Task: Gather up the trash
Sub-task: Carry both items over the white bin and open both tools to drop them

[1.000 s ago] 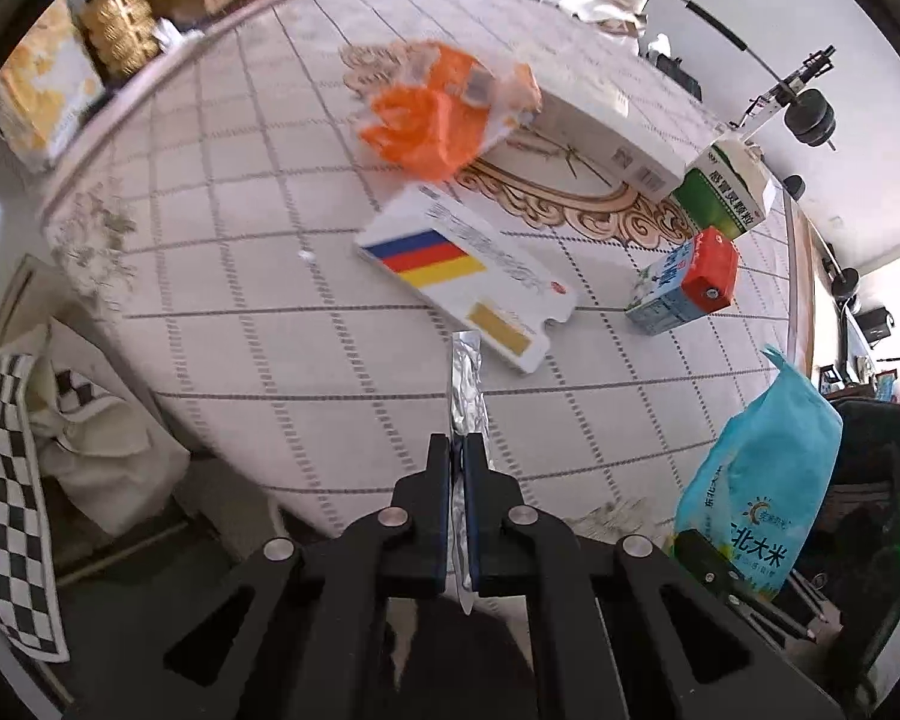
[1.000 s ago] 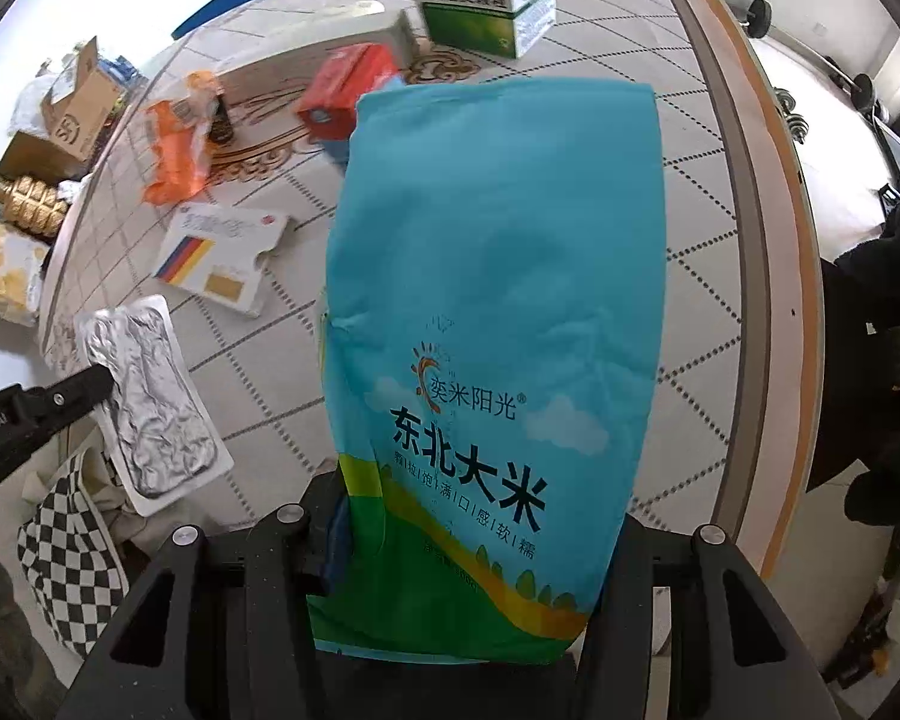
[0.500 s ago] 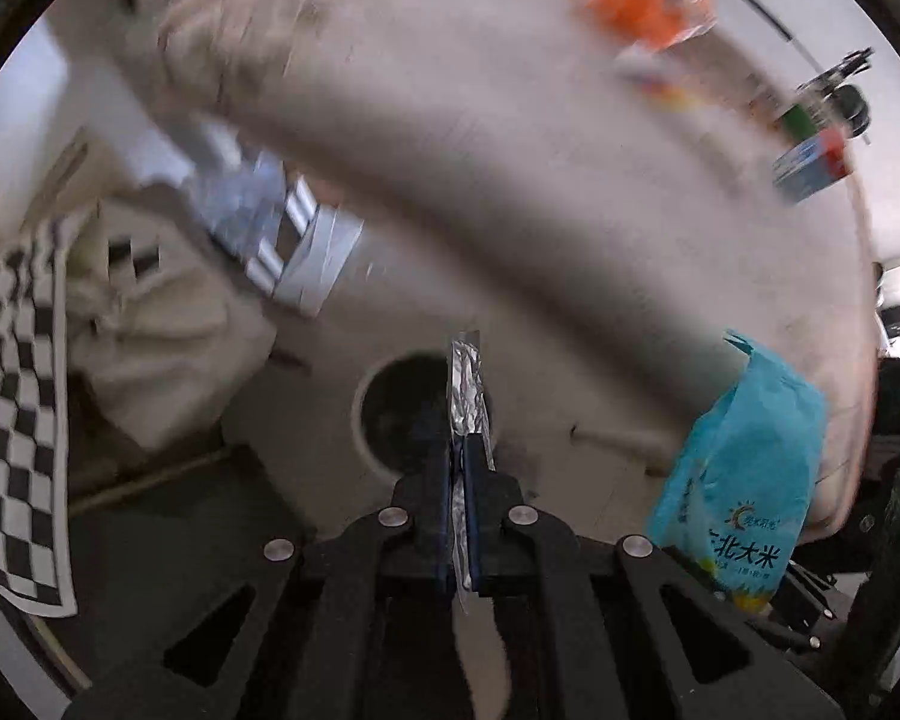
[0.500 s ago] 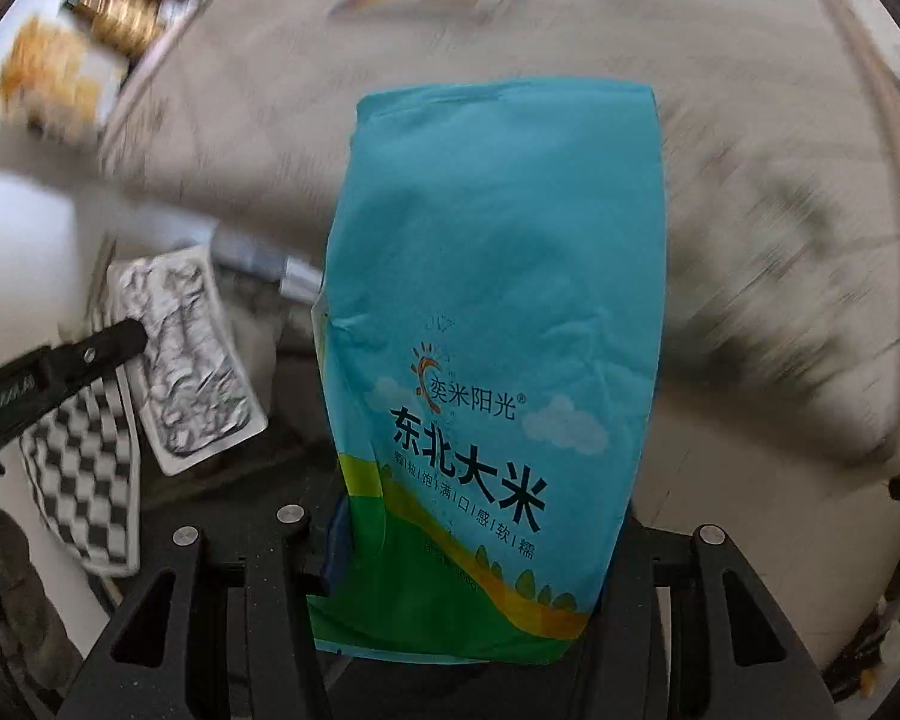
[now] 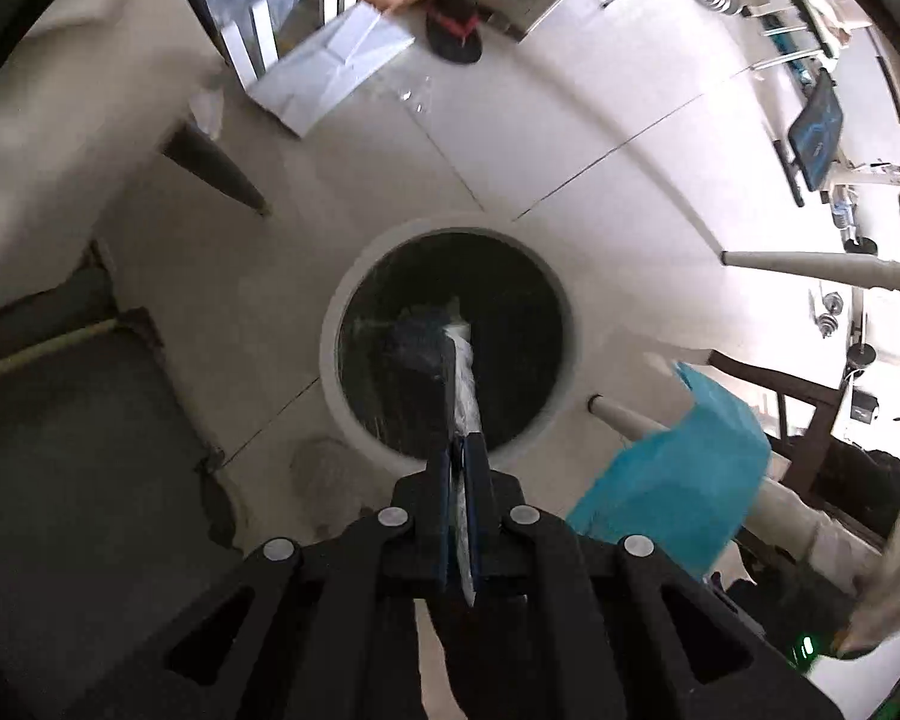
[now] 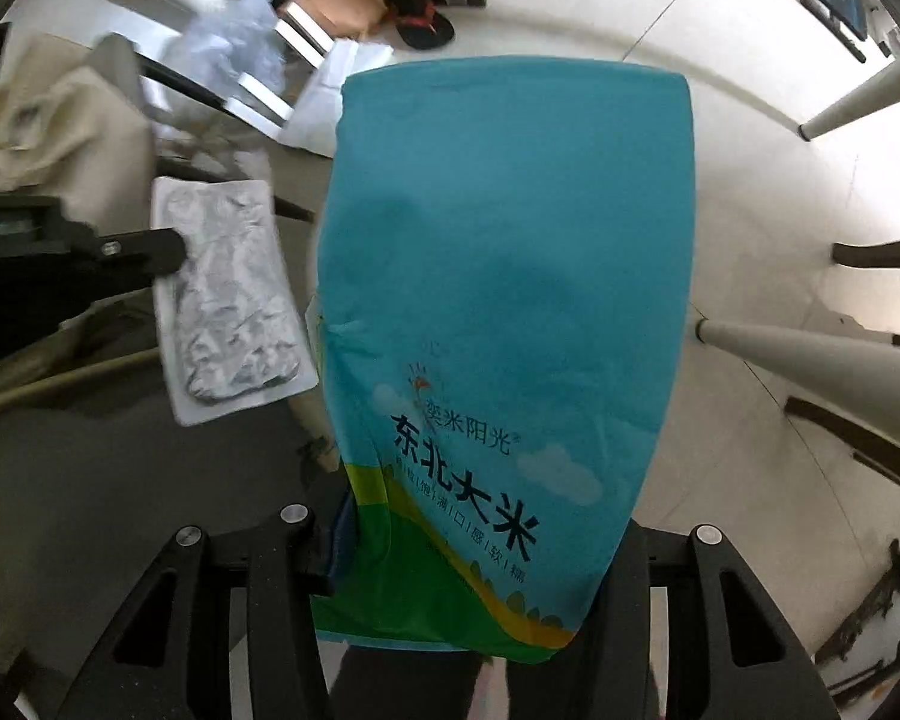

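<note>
My left gripper (image 5: 463, 450) is shut on a silver foil blister pack (image 5: 463, 378), seen edge-on, and holds it above the round white bin with a black liner (image 5: 450, 336) on the floor. The same pack (image 6: 228, 294) shows flat in the right wrist view, held by the left gripper's finger (image 6: 132, 249). My right gripper (image 6: 480, 564) is shut on a blue rice bag (image 6: 504, 324) that fills its view; its fingertips are hidden behind the bag. The bag (image 5: 684, 474) also shows right of the bin in the left wrist view.
White table legs (image 5: 822, 267) stand right of the bin. A white cardboard sheet (image 5: 330, 69) and a black slipper (image 5: 453, 30) lie on the tiled floor beyond. A dark mat (image 5: 78, 456) lies at the left. A beige sack (image 6: 60, 114) sits at far left.
Both grippers have swung away from the tabletop and down toward the floor. The left gripper with the blister pack now hangs over the bin's opening. Both grips are unchanged.
</note>
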Motion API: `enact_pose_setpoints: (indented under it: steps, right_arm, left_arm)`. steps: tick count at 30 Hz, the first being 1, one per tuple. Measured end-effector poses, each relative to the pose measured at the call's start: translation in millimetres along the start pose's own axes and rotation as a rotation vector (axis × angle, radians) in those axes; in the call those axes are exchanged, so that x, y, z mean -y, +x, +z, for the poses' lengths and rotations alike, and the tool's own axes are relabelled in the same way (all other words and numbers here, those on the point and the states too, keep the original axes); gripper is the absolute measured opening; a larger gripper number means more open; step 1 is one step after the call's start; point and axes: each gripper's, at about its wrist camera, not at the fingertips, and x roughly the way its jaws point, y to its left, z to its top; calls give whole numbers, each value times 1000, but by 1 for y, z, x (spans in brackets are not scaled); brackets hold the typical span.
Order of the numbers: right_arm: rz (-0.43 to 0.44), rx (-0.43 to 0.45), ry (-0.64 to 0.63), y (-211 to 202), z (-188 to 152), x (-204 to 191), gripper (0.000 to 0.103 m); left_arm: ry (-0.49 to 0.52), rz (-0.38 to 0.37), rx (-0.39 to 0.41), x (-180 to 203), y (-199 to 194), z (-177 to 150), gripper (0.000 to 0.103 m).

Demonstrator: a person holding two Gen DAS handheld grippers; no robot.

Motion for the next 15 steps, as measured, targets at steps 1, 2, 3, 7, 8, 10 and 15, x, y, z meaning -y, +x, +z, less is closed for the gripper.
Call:
enact_pose_setpoints:
  steps: [1,2,3,7,8,10,15]
  right_arm:
    - [5,-9,17,20,10,8,53]
    - [24,-21,25,34,18,14,53]
    - [46,-35,35,48,26,21,54]
    - [87,-22,52,77,46,40,86]
    - [86,-20,46,79,48,43,100]
    - [71,-18,43,81,45,45,103]
    - [35,-19,51,80,45,38,103]
  left_arm:
    - [1,-6,-6,-4,17,7,4]
    - [1,-3,-12,-6,27,11,4]
    - [-1,1,-19,-9,38,15,5]
    - [14,55,-18,-12,54,21,28]
    - [18,71,-12,-13,56,21,44]
    - [22,120,12,-16,54,17,98]
    - [33,200,24,-16,38,1,98]
